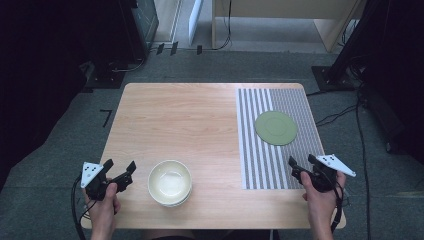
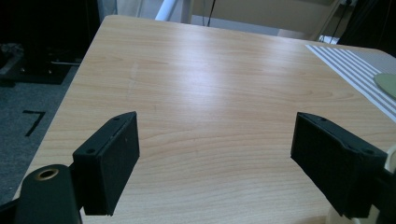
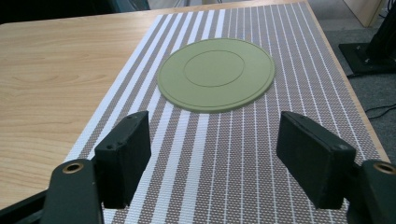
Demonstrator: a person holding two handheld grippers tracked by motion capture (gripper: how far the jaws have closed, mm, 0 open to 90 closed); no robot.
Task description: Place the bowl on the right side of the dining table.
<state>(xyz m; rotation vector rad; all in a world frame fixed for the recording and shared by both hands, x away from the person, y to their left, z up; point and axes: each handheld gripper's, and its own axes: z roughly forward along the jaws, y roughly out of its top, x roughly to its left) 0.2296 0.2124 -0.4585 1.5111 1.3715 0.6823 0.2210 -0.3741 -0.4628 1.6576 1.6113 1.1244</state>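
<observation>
High view: a light wooden table (image 1: 190, 115) is seen from above, set on grey carpet. A striped placemat (image 1: 260, 150) is laid over the table's right part, running from the far edge almost to the near edge. A green plate (image 1: 275, 128) is placed flat on the mat's far half, fully inside the mat's borders. A cream bowl (image 1: 170, 182) is set upright on bare wood near the front edge, left of the mat and well apart from the plate; it looks stacked on a second bowl, but that cannot be told for sure.

The left gripper (image 1: 120, 173) is held in the person's left hand (image 1: 102, 207) at the front left corner, just beside the bowl and not touching it. In the left gripper view its jaws are spread wide apart over bare wood, nothing between them, and the bowl's rim (image 2: 390, 158) is caught at the right edge.

The right gripper (image 1: 302, 164) is held in the right hand (image 1: 320, 200) over the mat's near right corner, aimed toward the plate. In the right gripper view its jaws are apart with nothing clamped, the mat (image 3: 224, 154) lies below them, and the plate (image 3: 215, 74) is seen ahead, clear of both jaws.
</observation>
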